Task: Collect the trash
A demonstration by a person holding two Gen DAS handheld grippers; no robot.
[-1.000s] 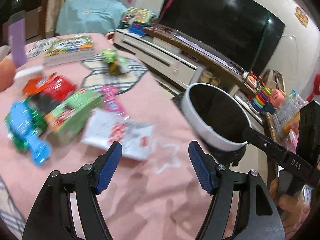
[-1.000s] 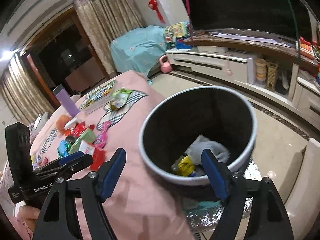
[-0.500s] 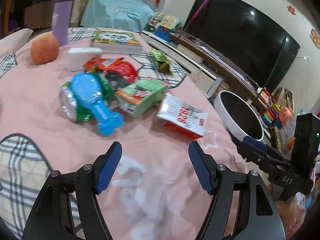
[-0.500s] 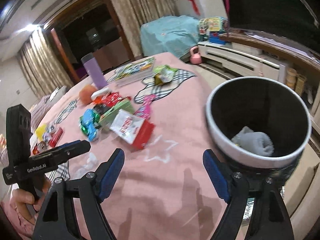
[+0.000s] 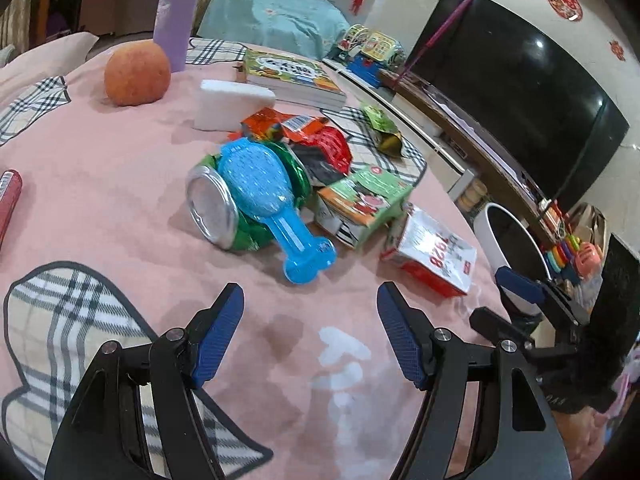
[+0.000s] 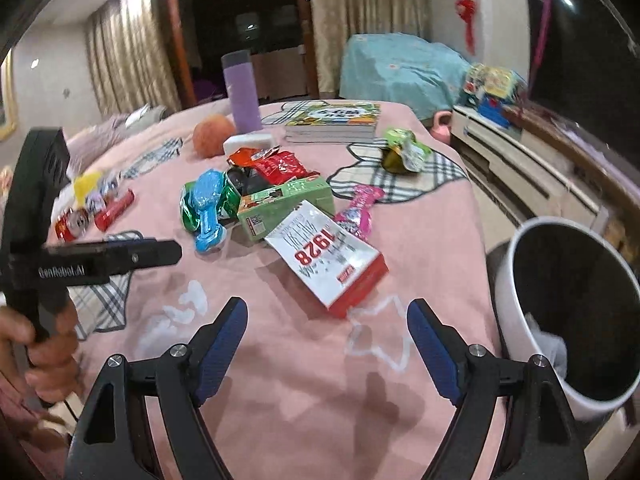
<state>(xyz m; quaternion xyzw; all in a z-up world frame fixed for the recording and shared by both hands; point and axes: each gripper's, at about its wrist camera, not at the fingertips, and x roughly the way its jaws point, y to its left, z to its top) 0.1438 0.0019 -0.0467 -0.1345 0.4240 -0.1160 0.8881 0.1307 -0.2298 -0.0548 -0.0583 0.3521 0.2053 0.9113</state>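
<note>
Litter lies piled on the pink tablecloth: a red-and-white box (image 5: 434,256) (image 6: 328,256), a green carton (image 5: 362,200) (image 6: 286,206), a crushed green can (image 5: 224,216) under a blue brush (image 5: 268,200), red wrappers (image 5: 316,136), a pink wrapper (image 6: 360,208) and a green pouch (image 6: 404,148). My left gripper (image 5: 310,296) hovers open just short of the brush handle, holding nothing. My right gripper (image 6: 327,308) stands open at the near corner of the red-and-white box, also holding nothing. The white bin (image 6: 516,320) stands off the table's right edge with crumpled paper (image 6: 552,344) inside.
Farther back are an orange fruit (image 5: 136,72), a purple bottle (image 5: 174,20), a white foam block (image 5: 232,106) and a book (image 5: 292,76). Red cans (image 6: 72,222) lie at the left. A TV cabinet (image 6: 532,168) runs along the right. A hand (image 6: 48,360) holds the left gripper.
Both views have swung away from the bin toward the table. The litter pile now sits in front of both grippers and the bin has slid to the right edge. Both grippers stayed open.
</note>
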